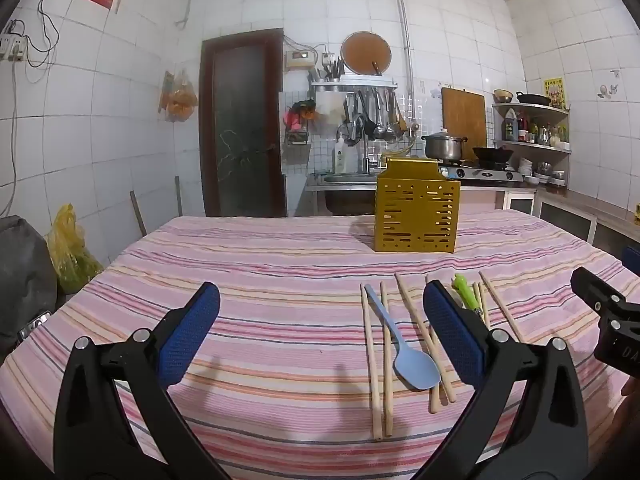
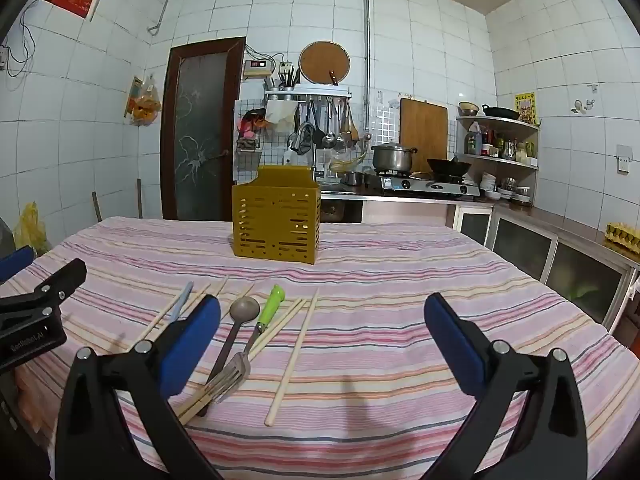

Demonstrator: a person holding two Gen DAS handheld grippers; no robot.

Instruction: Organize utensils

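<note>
A yellow slotted utensil holder (image 1: 416,210) (image 2: 276,220) stands upright at the far middle of the striped tablecloth (image 1: 260,264) (image 2: 400,300). Loose utensils lie in front of it: several wooden chopsticks (image 1: 376,364) (image 2: 292,356), a light blue spoon (image 1: 400,344), a brown ladle (image 2: 236,320) and a green-handled fork (image 2: 260,328). My left gripper (image 1: 320,332) hovers open above the cloth, left of the blue spoon. My right gripper (image 2: 322,344) hovers open too, with a chopstick lying on the cloth below its gap. Nothing is held.
Behind the table runs a kitchen counter with a pot (image 2: 392,158) and wok (image 2: 448,168) on a gas stove, hanging utensils and a dark door (image 1: 242,128). A yellow bag (image 1: 70,252) stands left of the table. Cabinets (image 2: 560,264) line the right.
</note>
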